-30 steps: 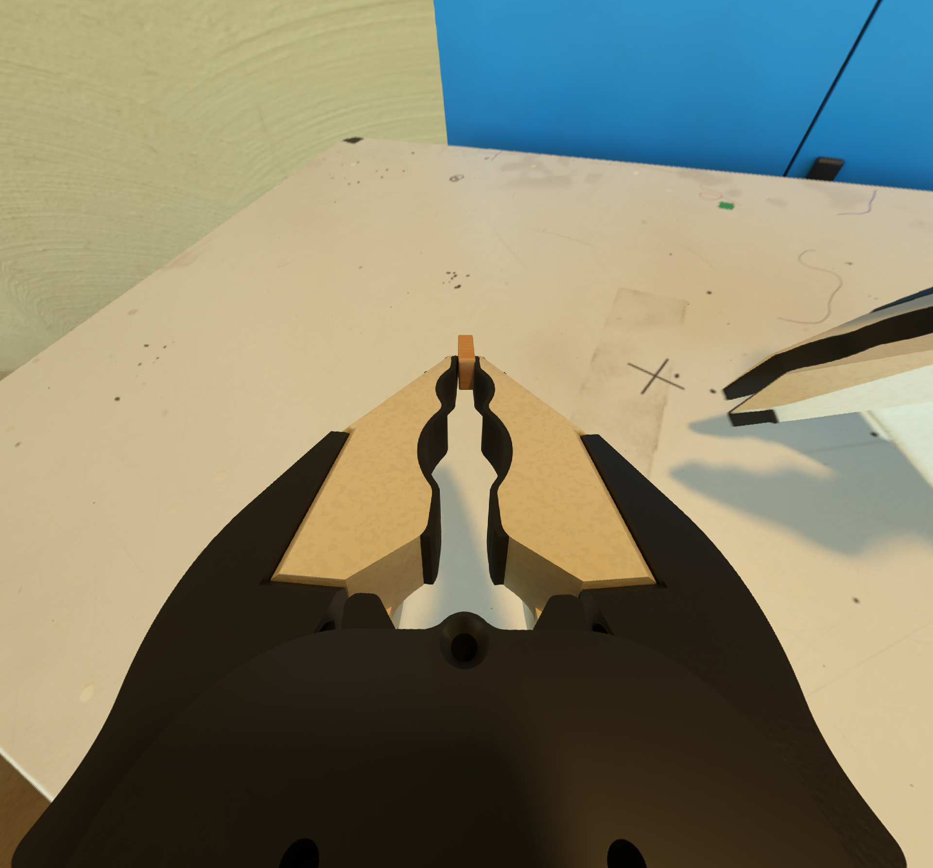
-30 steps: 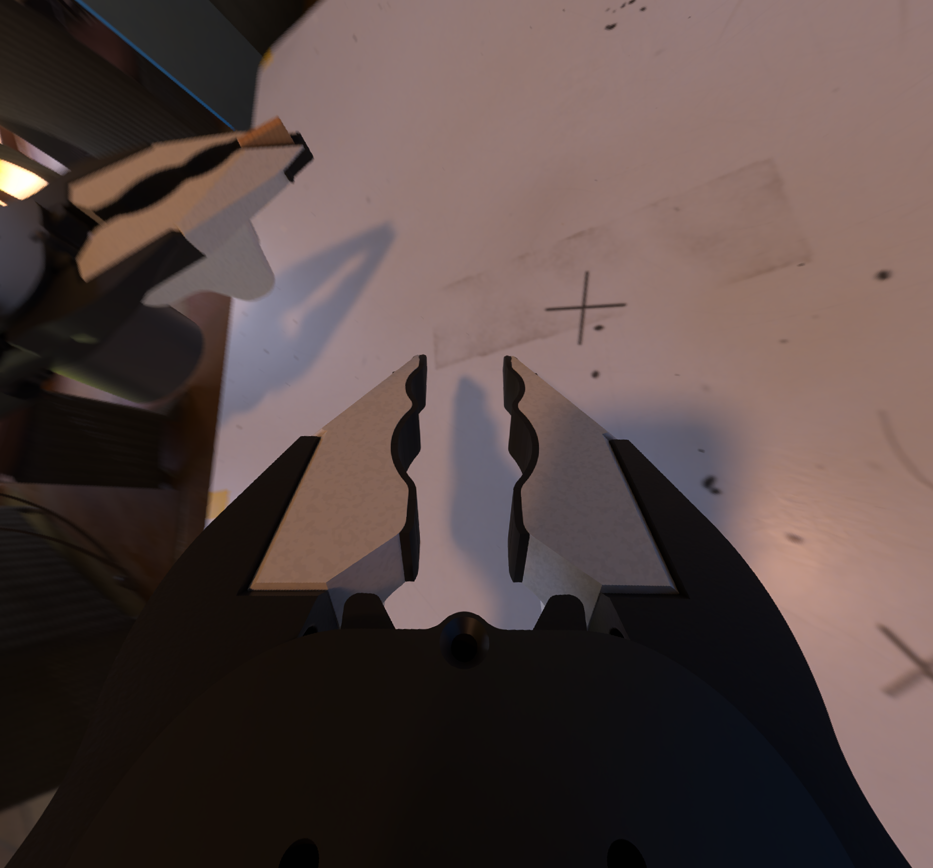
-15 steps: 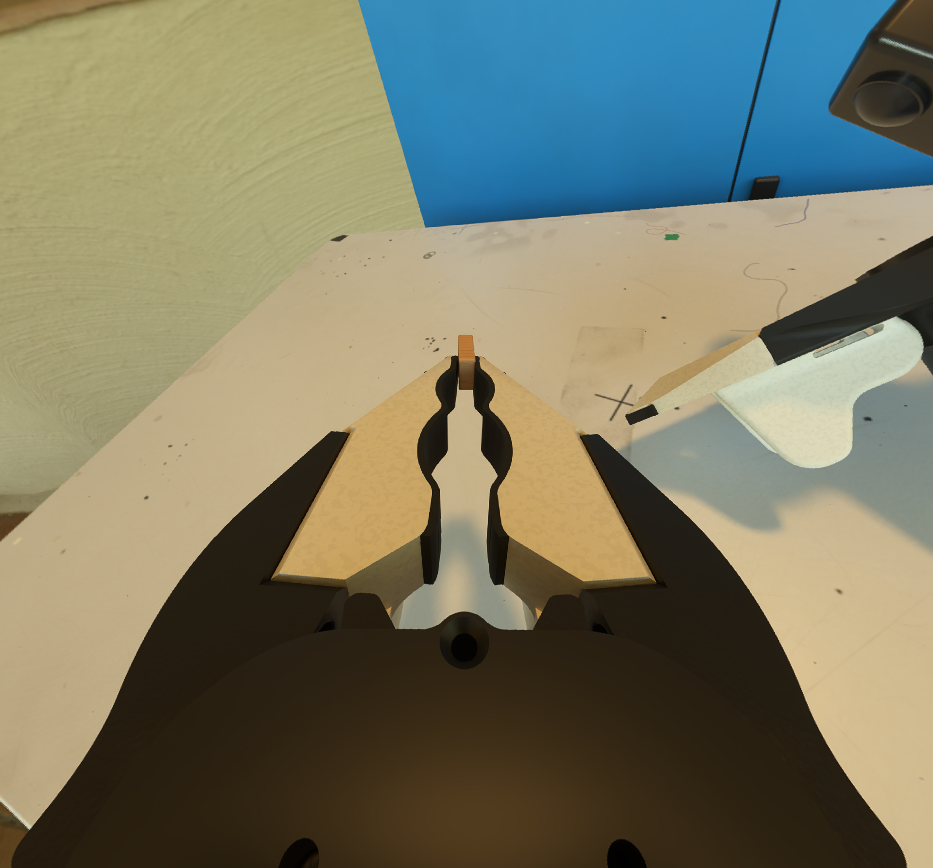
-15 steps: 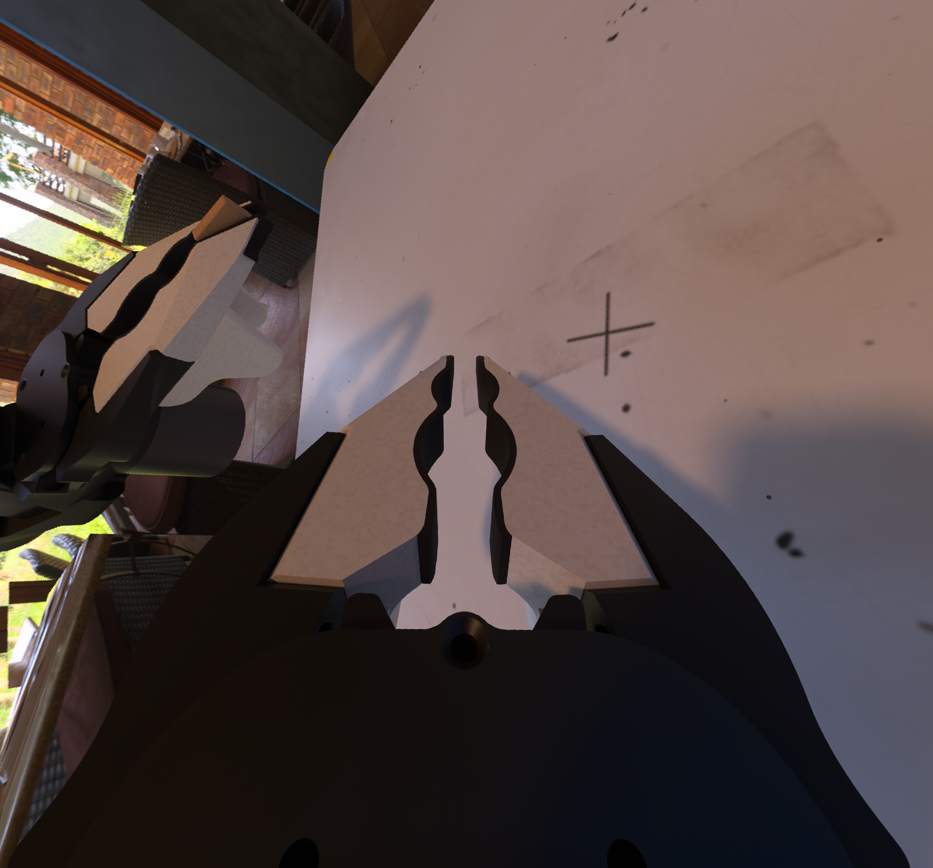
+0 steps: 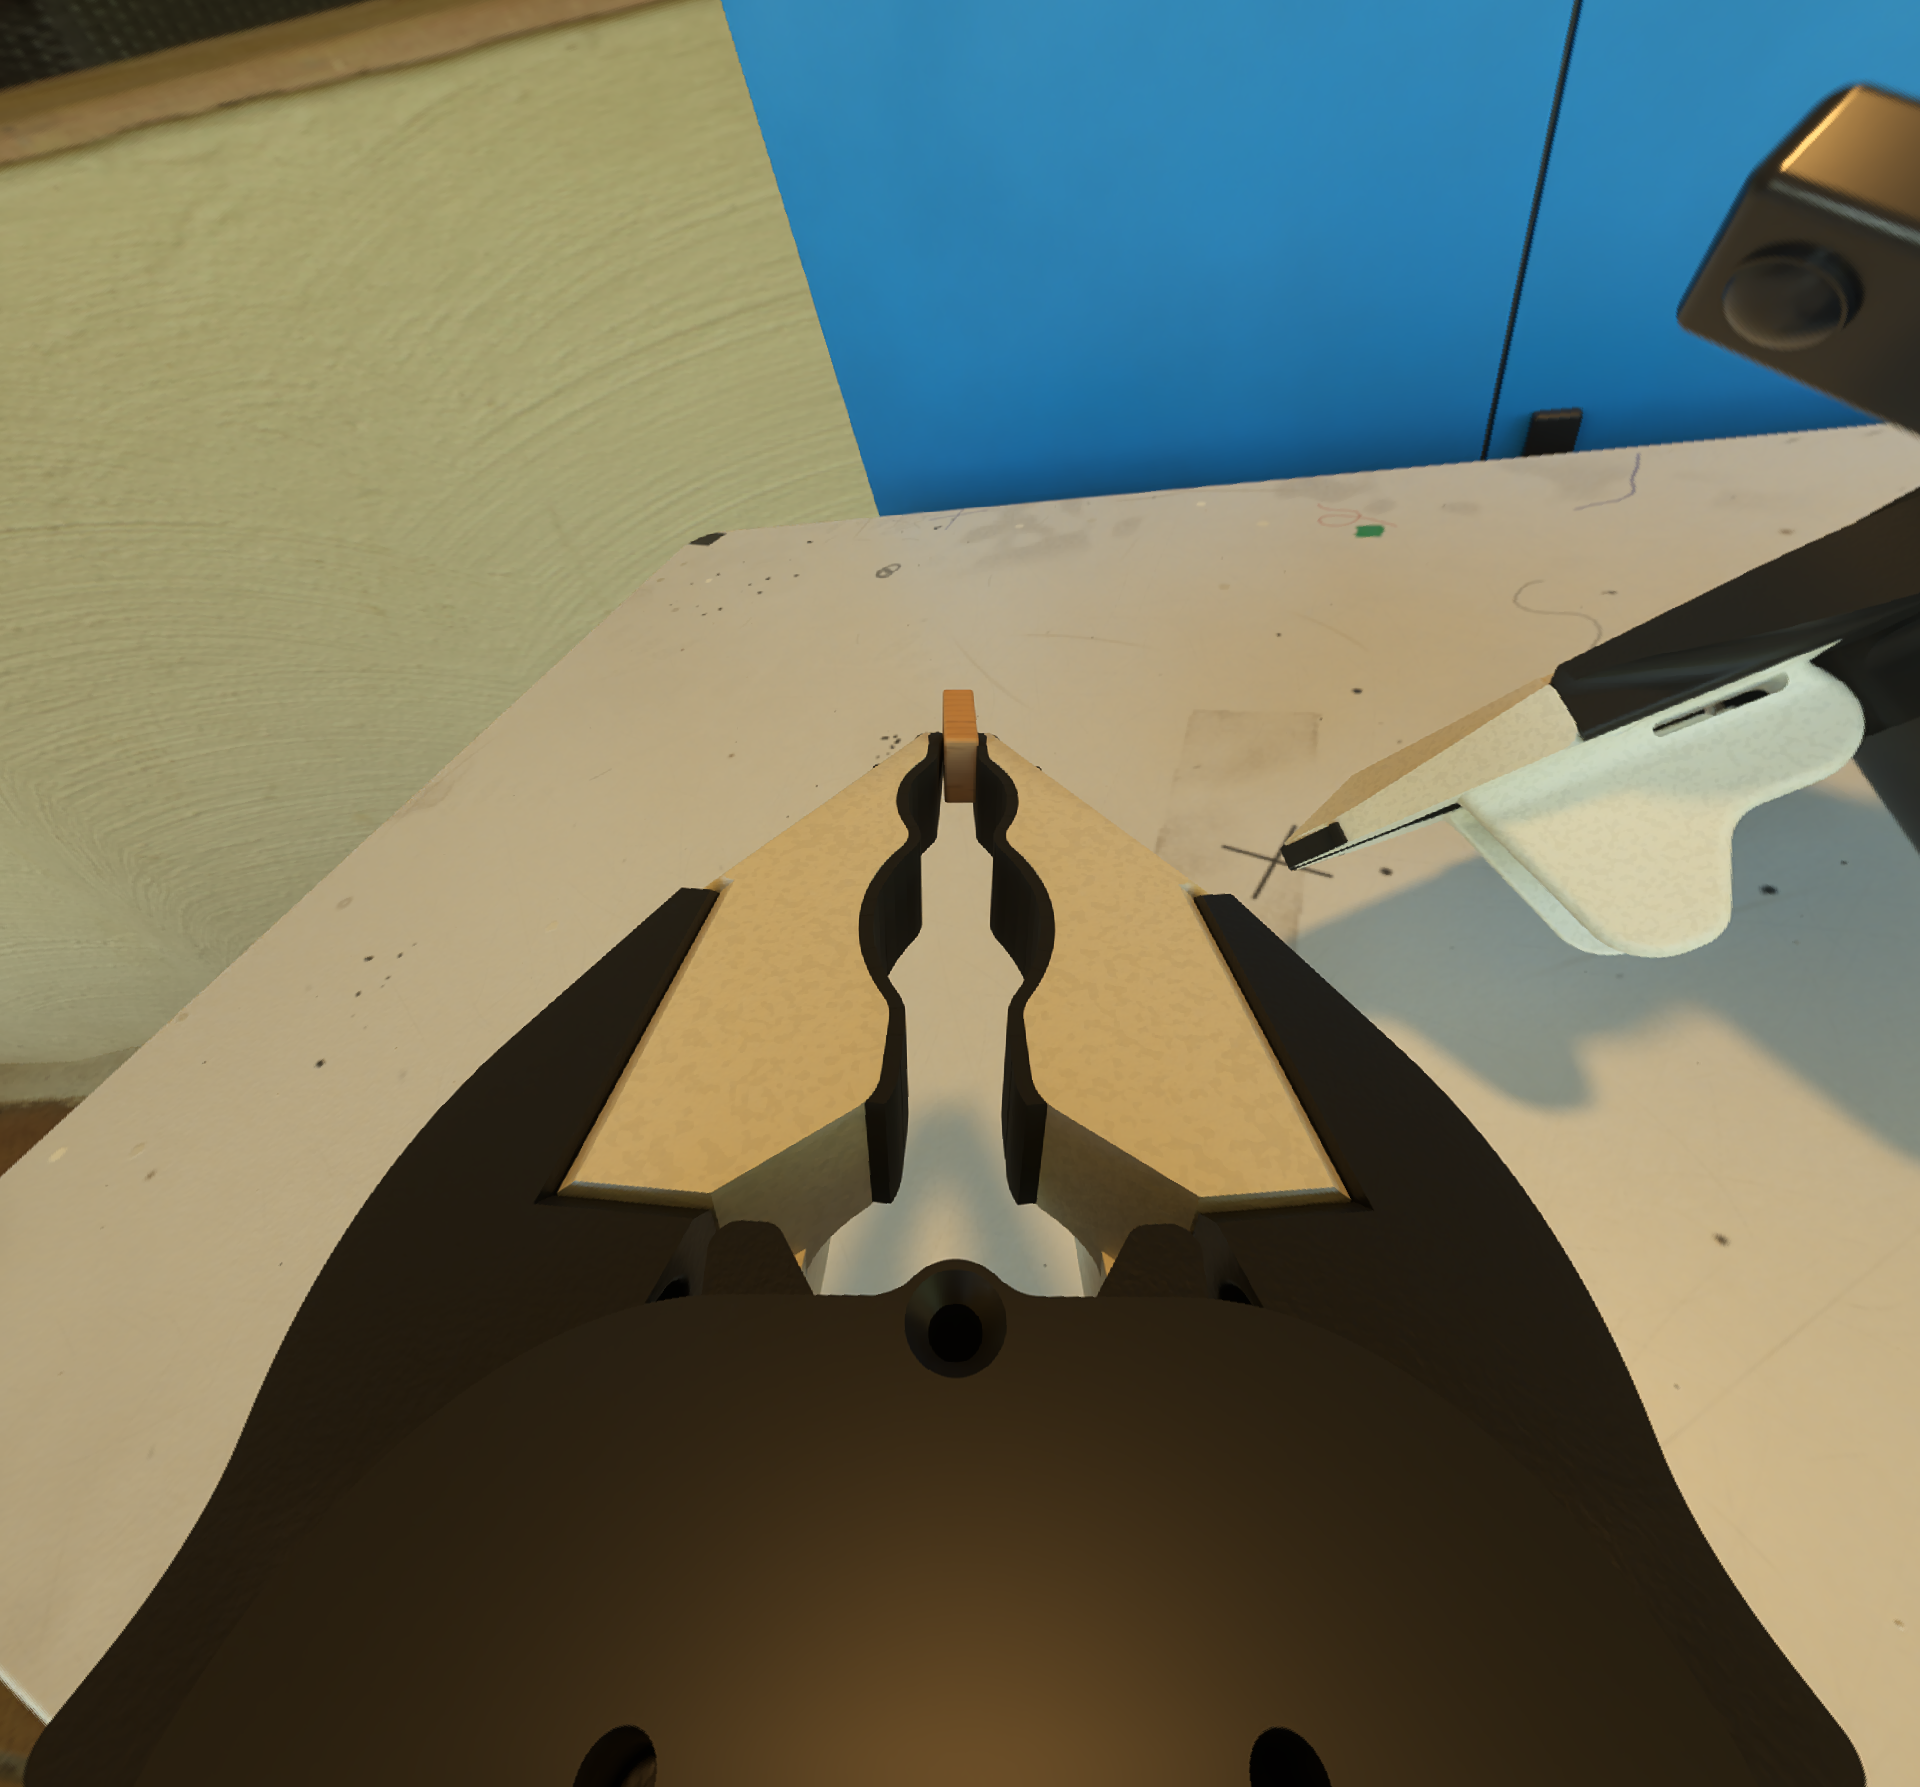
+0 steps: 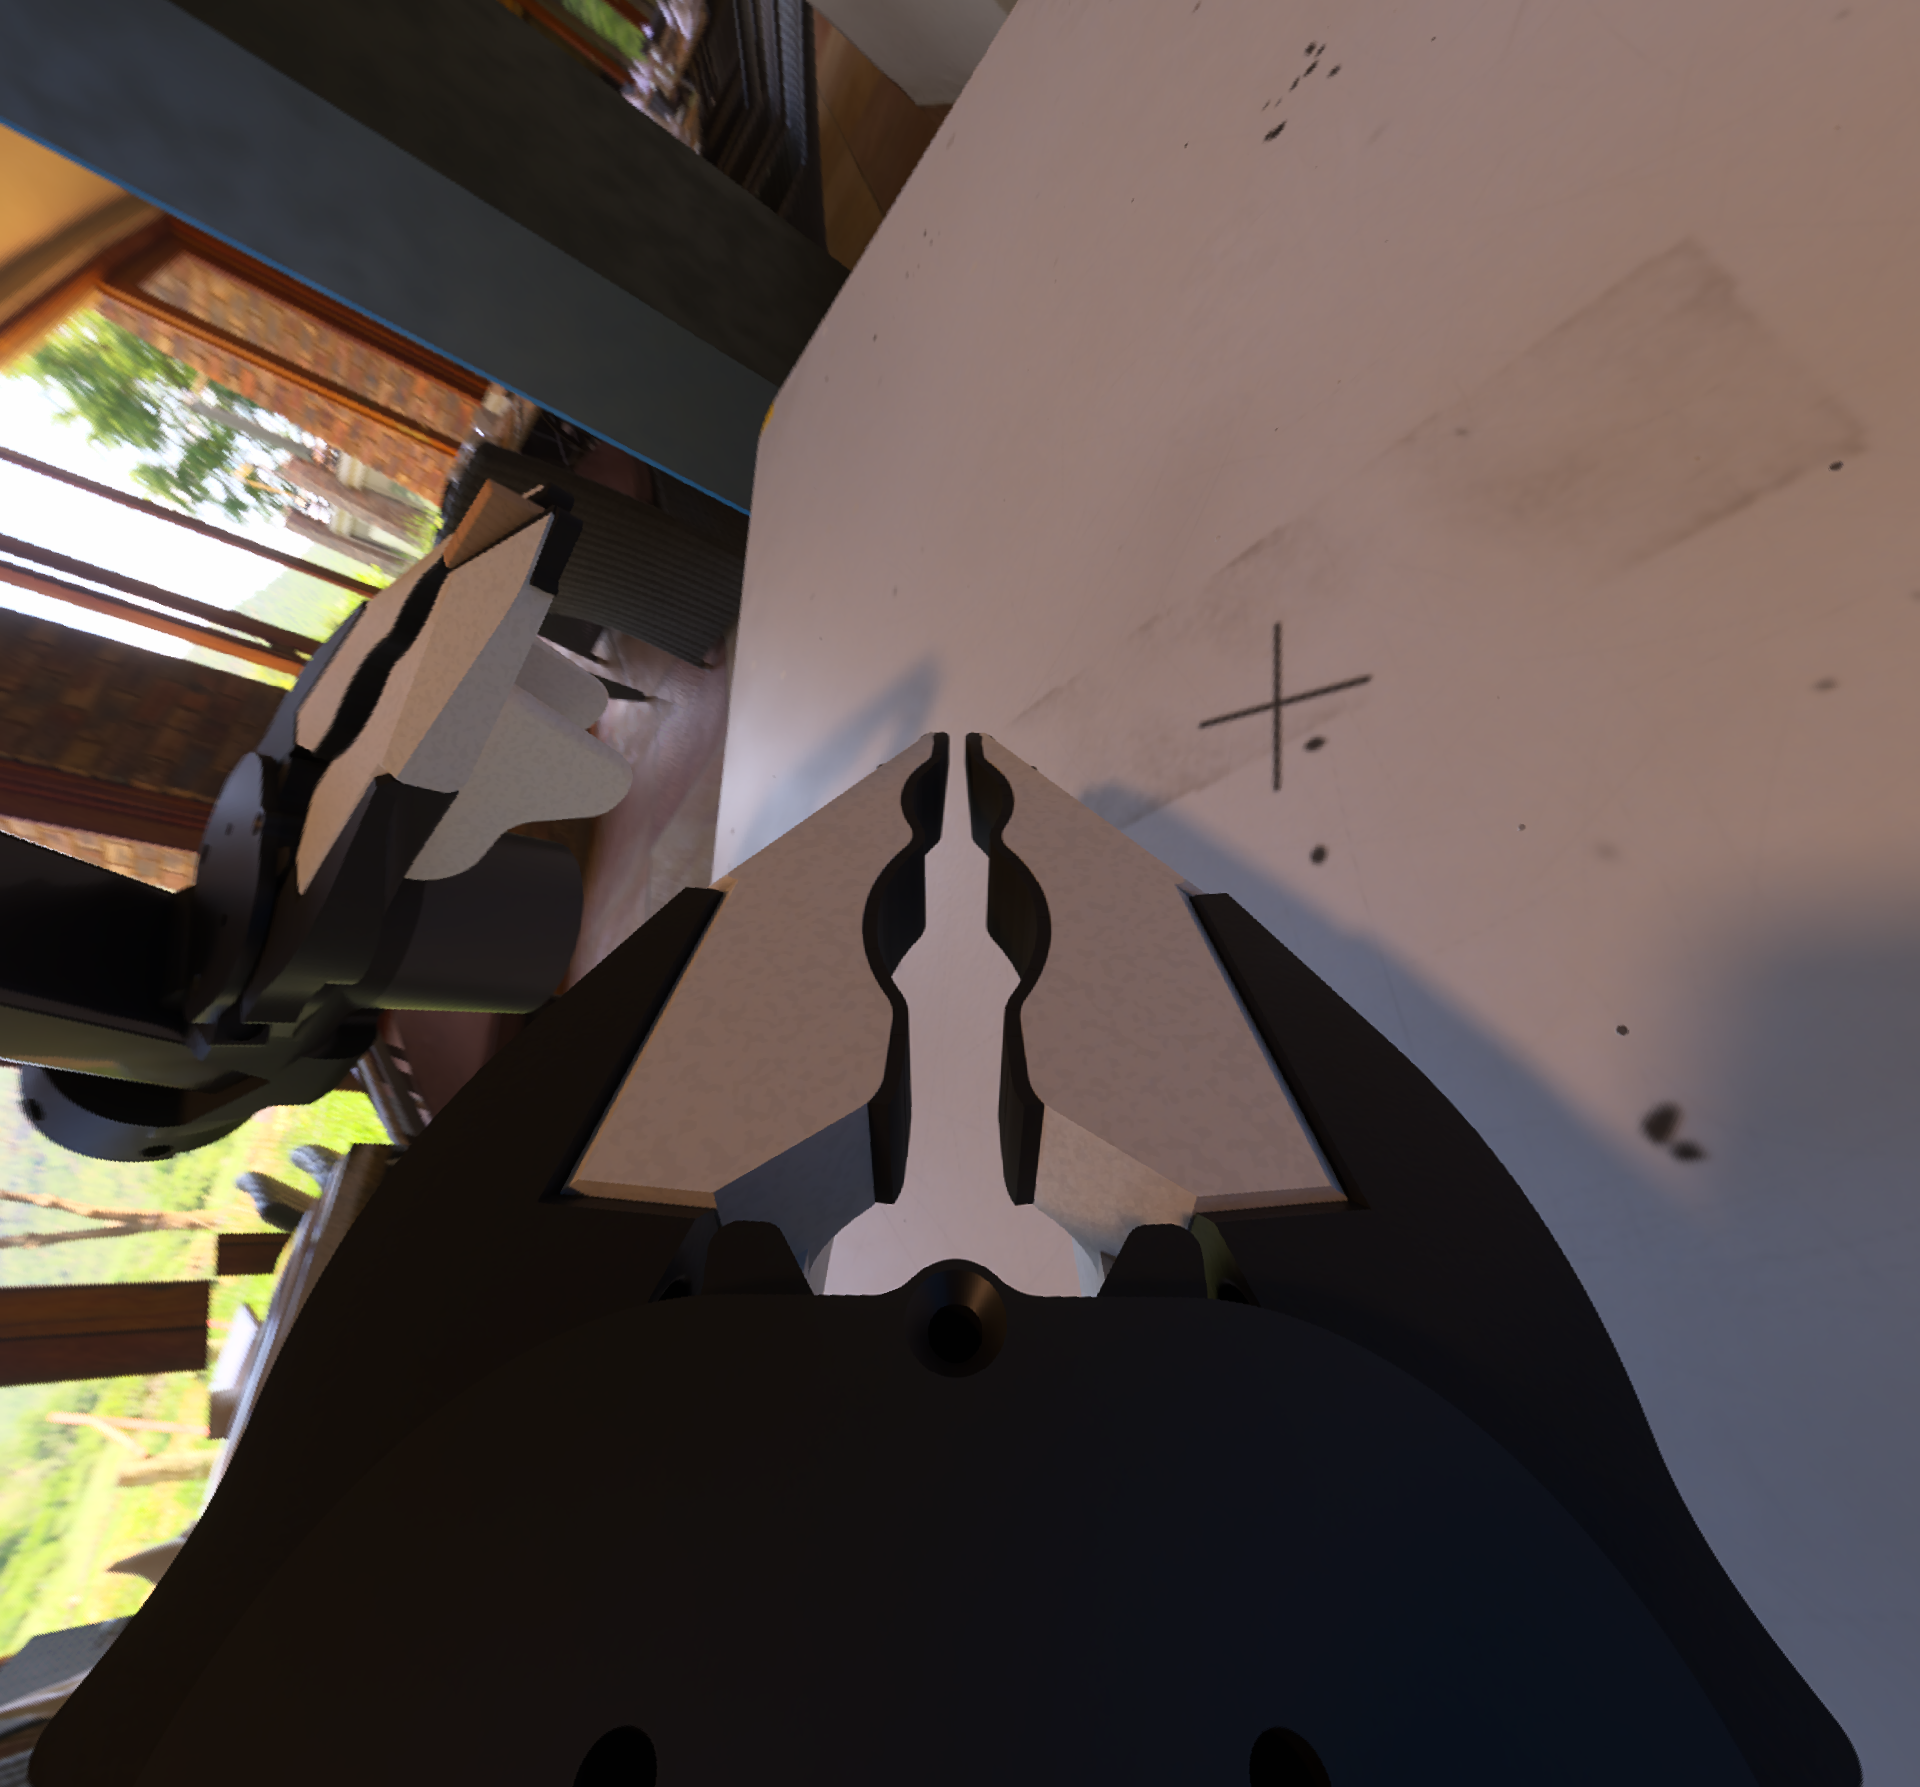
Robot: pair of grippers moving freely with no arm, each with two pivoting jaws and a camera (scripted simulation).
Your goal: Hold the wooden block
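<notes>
In the left wrist view my left gripper is shut on the wooden block, a small orange-brown piece pinched between the fingertips and held above the pale table. My right gripper shows to the right, its tips near a black cross mark. In the right wrist view my right gripper is shut and empty, its tips nearly touching, over the table's edge. The left gripper shows at the left there; the block cannot be made out in it.
A black cross mark and a grey smudged patch lie on the table. A blue wall panel stands behind the table, a cream wall to the left. A small green speck lies far back.
My right gripper has closed from wide open to shut with nothing in it. My left gripper kept hold of the block and rose and tilted up, so more wall shows.
</notes>
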